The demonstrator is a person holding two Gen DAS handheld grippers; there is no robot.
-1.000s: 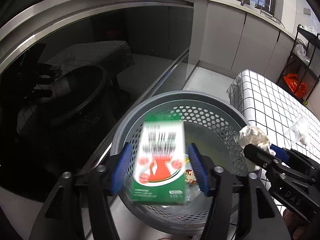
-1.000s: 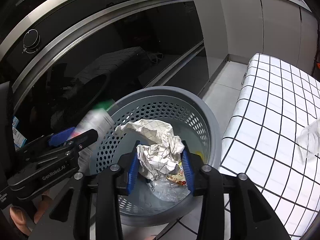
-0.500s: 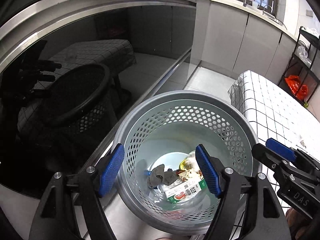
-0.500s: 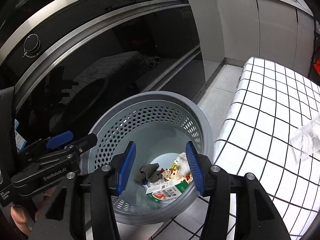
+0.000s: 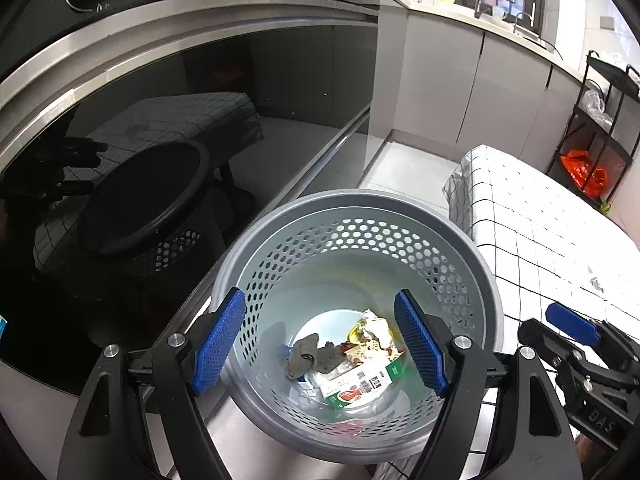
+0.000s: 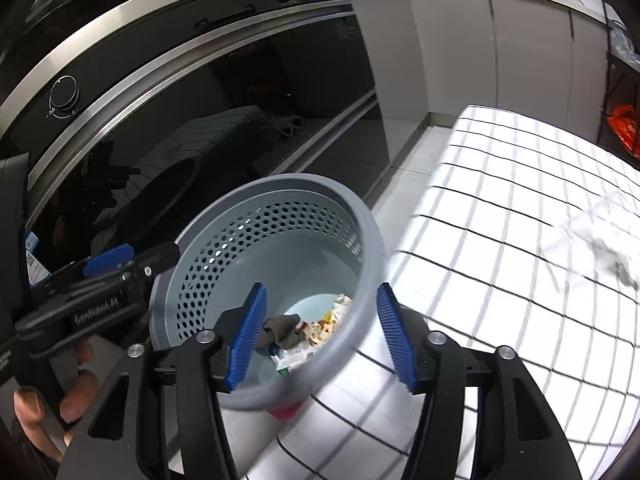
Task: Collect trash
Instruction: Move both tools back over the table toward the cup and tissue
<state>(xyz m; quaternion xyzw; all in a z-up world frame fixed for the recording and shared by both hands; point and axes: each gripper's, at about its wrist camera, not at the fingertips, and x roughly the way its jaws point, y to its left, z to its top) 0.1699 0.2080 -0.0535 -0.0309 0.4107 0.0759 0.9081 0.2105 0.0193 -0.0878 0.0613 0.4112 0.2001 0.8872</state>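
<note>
Several scraps, a green carton among them, lie in the grey basket. Both jaws have just been opening, empty: left gripper, right gripper. A clear wrapper waits on the checked table at three o'clock.

Perforated matt plastic bin

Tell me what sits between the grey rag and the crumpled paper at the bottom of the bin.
In the left wrist view, a printed snack wrapper lies between the grey rag and the crumpled paper, inside the bin.
</note>
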